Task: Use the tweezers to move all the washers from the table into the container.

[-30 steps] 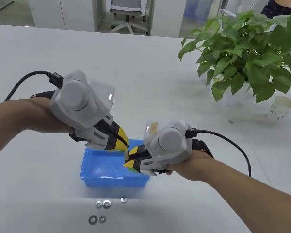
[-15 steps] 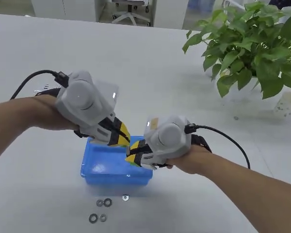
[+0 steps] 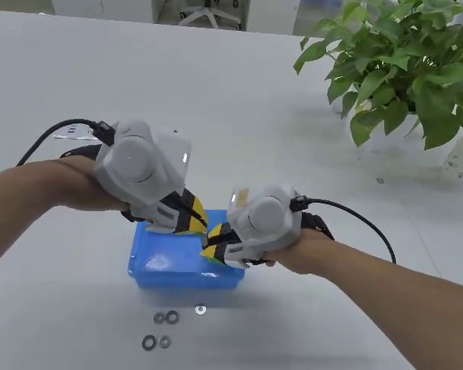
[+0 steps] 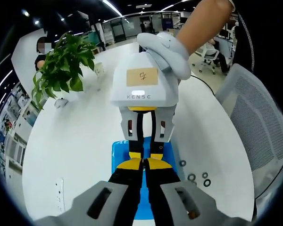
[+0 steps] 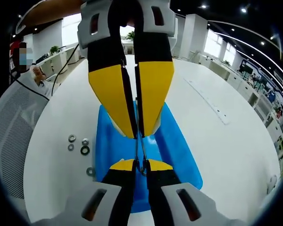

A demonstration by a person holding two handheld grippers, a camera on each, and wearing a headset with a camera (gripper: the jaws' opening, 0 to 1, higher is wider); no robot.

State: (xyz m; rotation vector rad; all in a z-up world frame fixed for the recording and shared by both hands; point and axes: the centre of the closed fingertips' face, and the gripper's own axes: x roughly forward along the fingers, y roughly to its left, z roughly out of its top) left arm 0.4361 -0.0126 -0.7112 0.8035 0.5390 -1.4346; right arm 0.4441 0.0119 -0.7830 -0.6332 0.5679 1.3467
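Head view shows five washers [image 3: 172,316] on the surface [image 3: 278,116] outside the container [image 3: 158,266]; left gripper [image 4: 142,163] and right gripper [image 5: 141,165] jaws seemingly both pinch the tweezers [image 5: 140,153].

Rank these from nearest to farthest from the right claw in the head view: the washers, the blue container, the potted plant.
1. Blue container: directly beneath the right claw, which is shut on the tweezers.
2. Washers: on the table just past the container's near wall, toward the person.
3. Potted plant: far across the table, upper right.
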